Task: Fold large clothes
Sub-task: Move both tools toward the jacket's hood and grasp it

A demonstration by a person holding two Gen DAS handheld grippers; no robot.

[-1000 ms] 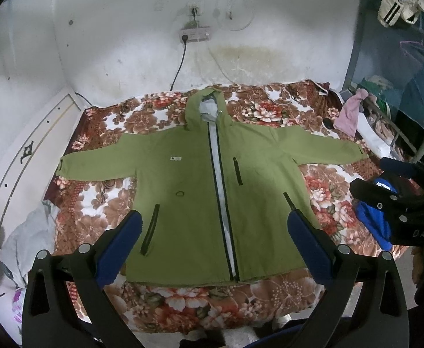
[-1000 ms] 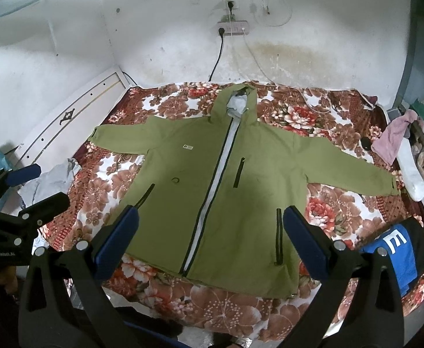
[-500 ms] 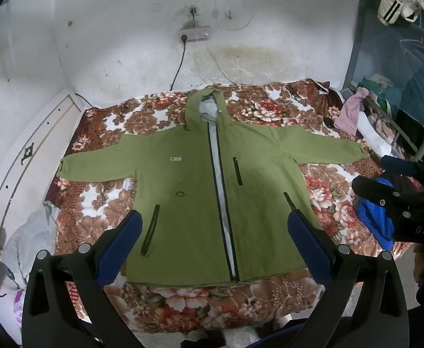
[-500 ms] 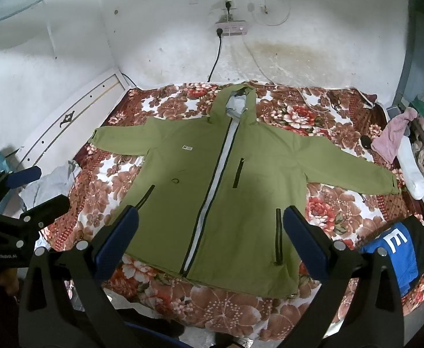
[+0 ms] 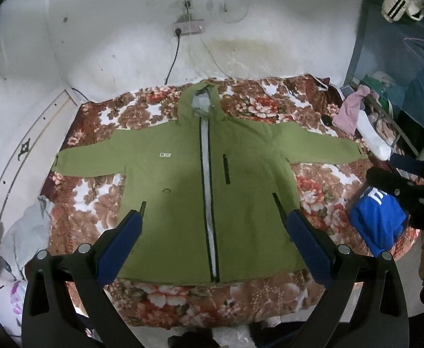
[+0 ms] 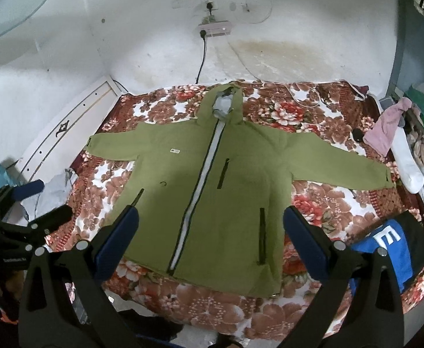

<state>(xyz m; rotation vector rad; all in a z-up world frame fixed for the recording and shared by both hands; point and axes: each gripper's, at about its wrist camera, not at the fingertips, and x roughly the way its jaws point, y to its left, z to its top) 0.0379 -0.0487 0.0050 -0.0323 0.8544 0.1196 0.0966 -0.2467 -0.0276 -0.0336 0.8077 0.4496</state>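
Nothing shifted; jacket (image 5: 212, 191) flat, jaws wide

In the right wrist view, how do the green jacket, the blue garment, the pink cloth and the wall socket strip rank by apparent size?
1. green jacket
2. blue garment
3. pink cloth
4. wall socket strip

Fisheye distortion makes the middle two unsure.

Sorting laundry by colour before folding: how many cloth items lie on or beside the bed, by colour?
Green: 1, jacket
Blue: 1, garment
Pink: 1, cloth
White: 1, roll
Grey: 1, cloth
Total: 5
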